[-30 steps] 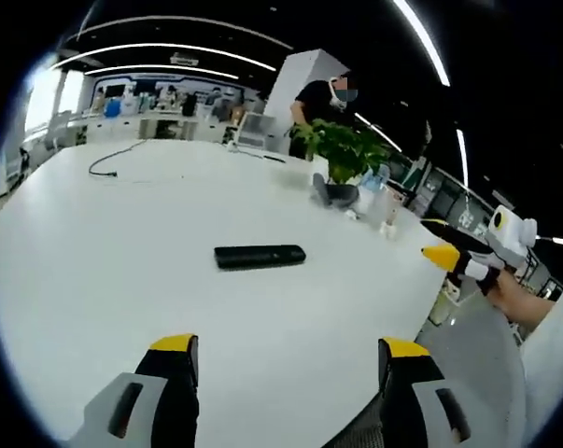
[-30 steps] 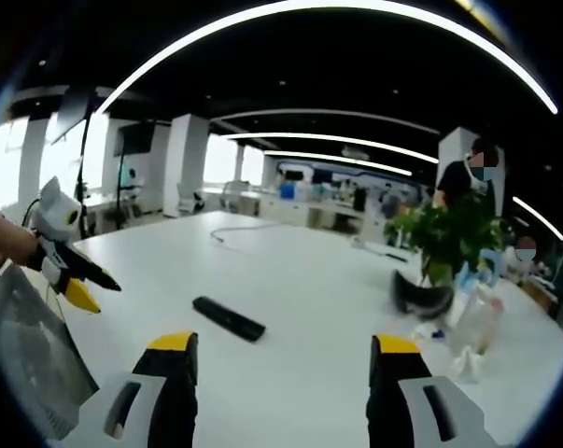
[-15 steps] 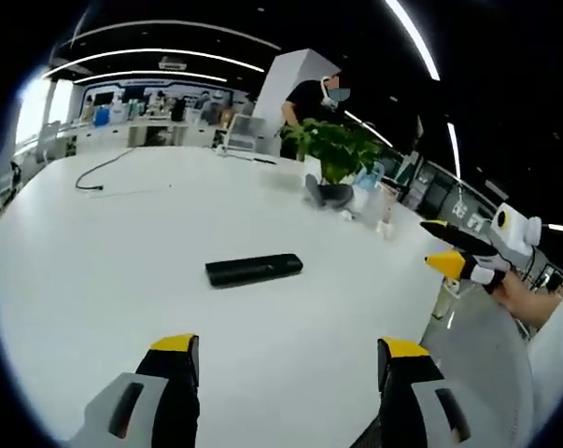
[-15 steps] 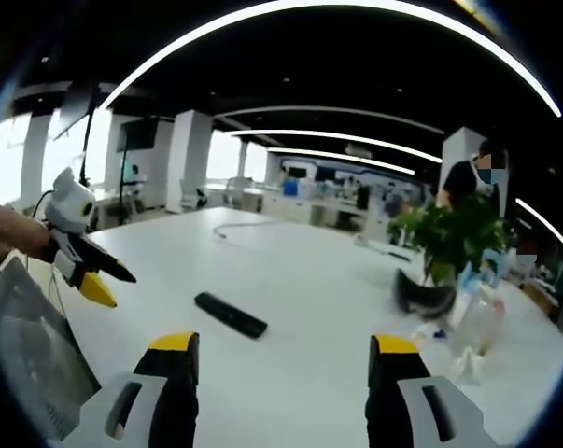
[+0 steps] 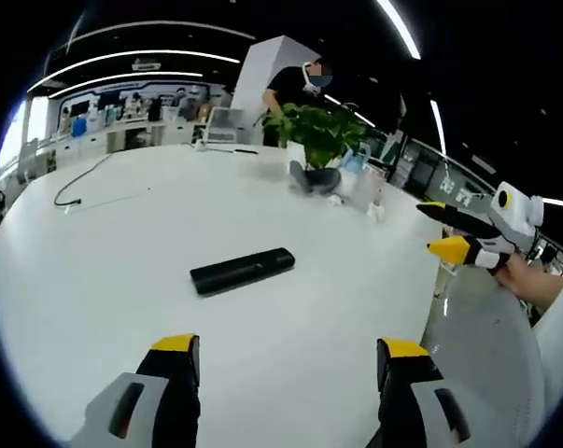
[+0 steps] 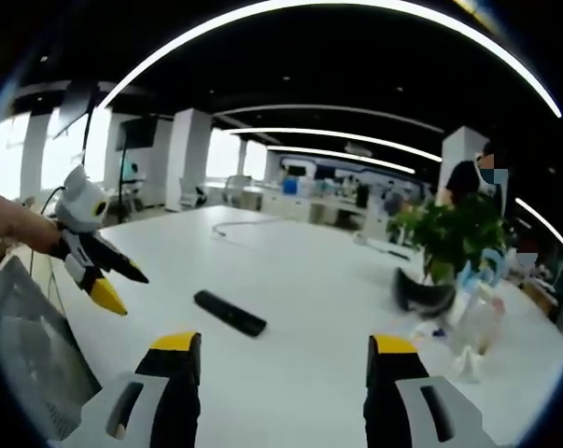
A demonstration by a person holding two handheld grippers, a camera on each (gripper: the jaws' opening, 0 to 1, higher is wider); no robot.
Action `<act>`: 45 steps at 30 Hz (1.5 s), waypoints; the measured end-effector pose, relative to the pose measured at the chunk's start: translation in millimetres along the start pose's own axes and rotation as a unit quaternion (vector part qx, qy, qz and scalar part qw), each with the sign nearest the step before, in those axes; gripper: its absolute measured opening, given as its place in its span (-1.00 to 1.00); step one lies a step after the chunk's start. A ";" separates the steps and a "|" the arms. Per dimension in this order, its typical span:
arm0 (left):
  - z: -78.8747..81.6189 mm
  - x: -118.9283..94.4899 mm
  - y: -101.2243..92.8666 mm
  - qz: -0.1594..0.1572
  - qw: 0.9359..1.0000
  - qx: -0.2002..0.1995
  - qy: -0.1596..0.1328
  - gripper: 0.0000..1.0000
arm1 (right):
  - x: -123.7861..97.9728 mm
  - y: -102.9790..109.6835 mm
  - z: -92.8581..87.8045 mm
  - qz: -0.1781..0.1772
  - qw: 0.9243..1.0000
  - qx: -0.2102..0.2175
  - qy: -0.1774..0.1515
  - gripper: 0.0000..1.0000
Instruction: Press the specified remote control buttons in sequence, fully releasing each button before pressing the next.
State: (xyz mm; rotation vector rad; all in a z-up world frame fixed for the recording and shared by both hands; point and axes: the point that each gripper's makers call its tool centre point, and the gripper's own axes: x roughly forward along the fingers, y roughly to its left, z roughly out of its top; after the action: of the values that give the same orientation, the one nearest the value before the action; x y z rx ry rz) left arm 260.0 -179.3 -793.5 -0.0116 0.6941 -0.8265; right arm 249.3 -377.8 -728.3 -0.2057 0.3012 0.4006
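Black remote (image 5: 242, 271) flat on white table (image 5: 94, 252) — left gripper (image 5: 290, 359) and right gripper (image 6: 279, 355) above, apart from it, jaws spread, holding nothing.

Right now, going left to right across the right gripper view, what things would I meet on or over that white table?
Left gripper held over the table's left edge → black remote control lying on the white table → potted green plant → clear bottles at the right.
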 end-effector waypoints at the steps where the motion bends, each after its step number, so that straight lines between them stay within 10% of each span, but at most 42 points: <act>1: 0.0 1.1 -0.2 -0.003 1.000 -0.001 0.000 0.60 | 0.0 0.1 0.3 0.000 1.000 0.001 0.000 0.41; 45: 17.3 42.5 15.3 -0.032 0.998 0.050 0.031 0.57 | 3.2 5.0 -4.5 0.011 1.000 -0.006 0.016 0.35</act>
State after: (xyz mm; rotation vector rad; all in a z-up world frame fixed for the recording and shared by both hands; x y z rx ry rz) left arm 300.2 -201.9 -808.0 0.0828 0.7124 -0.9258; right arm 248.9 -373.3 -734.2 -0.2209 0.3332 0.4203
